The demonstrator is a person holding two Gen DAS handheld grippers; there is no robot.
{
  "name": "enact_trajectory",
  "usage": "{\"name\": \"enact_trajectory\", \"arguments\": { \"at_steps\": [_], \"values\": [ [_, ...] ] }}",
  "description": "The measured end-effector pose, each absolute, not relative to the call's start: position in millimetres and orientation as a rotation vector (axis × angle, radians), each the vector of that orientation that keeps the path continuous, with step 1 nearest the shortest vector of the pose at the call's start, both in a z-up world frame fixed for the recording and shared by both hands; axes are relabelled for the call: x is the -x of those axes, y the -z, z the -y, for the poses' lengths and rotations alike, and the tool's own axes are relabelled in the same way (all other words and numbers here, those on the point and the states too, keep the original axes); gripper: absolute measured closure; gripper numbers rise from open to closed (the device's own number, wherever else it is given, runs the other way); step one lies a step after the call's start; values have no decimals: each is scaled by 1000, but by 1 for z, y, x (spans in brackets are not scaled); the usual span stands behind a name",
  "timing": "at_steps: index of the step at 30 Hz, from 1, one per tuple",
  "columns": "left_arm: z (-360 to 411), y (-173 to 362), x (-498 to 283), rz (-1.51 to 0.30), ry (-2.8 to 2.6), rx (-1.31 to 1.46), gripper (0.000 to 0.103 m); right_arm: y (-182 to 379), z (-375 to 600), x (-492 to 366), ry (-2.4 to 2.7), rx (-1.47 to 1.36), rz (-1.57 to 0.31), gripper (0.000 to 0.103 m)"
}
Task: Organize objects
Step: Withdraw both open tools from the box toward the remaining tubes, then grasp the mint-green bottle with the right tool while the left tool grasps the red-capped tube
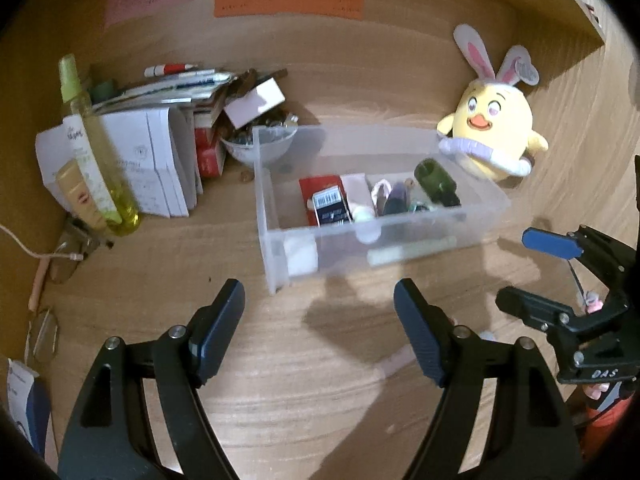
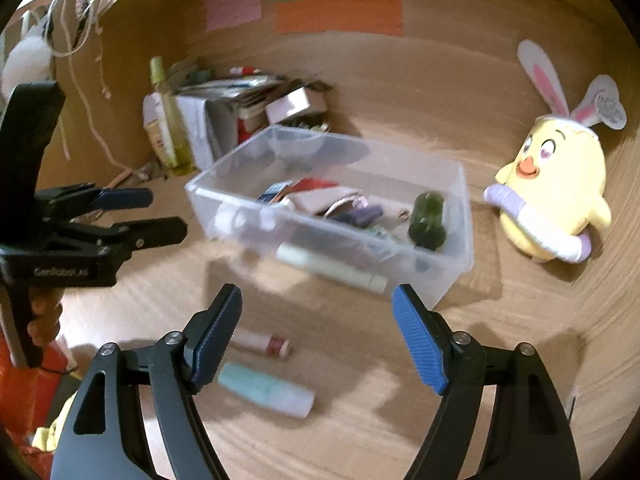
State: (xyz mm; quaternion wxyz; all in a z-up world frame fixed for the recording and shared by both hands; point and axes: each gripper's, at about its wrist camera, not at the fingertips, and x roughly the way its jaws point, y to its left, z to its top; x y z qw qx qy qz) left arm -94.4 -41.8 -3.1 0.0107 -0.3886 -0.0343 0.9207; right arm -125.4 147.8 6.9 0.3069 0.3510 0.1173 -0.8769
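Nearest, the left gripper (image 1: 320,328) and the right gripper (image 2: 318,330) both stand spread with nothing between their jaws. On the wooden desk (image 2: 360,432), just before the right gripper, lie a pale teal tube (image 2: 264,390) and a small pink tube with red cap (image 2: 262,342). Farther, the clear plastic box (image 1: 360,240) holds small items. Beside it, to the right, sits a yellow plush chick with rabbit ears (image 1: 494,128).
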Motion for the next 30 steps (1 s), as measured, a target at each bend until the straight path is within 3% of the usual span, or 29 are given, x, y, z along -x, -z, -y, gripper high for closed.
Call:
{"name": "enact_trajectory", "arguments": {
  "at_steps": [7, 20, 23, 26, 30],
  "values": [
    [41, 17, 76, 95, -2861, 1260, 26, 14, -148, 108, 2206, -987, -276, 27],
    [36, 39, 70, 92, -2806, 1332, 25, 59, -126, 108, 2124, -1075, -439, 28],
    [29, 40, 74, 74, -2787, 1335, 25, 60, -125, 107, 2118, -1069, -455, 35],
    [21, 43, 79, 47, -2765, 1338, 25, 60, -124, 106, 2101, -1070, -475, 62],
    [8, 47, 86, 4, -2730, 1349, 25, 59, -130, 104, 2101, -1071, -479, 80]
  ]
}}
